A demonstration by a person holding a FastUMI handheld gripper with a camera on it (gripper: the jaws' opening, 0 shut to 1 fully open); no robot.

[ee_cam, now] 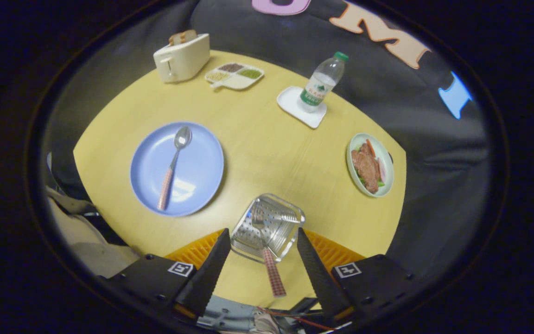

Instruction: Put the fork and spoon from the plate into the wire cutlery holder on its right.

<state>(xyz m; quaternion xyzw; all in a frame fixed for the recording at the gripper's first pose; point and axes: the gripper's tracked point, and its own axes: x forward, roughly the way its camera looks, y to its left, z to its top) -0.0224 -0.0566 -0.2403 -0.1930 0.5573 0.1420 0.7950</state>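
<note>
A spoon [174, 160] with a pink checked handle lies on the blue plate [200, 174], left of and beyond my fingers. The metal wire cutlery holder [295, 216] stands on the yellow table to the plate's right, just ahead of me between my fingertips. A fork [273, 273] with the same kind of handle stands tines-down in the holder, and its handle sticks out toward me. My gripper [263, 232] is open above the holder. Its fingers sit wide on either side of the fork handle, and neither touches it.
Beyond the plate, a toaster [182, 56] and a divided snack tray [234, 75] sit at the table's far side. A water bottle [322, 81] stands on a white coaster [311, 118]. A plate of meat [370, 164] lies far right. Pale cloth [77, 232] hangs off the table's left edge.
</note>
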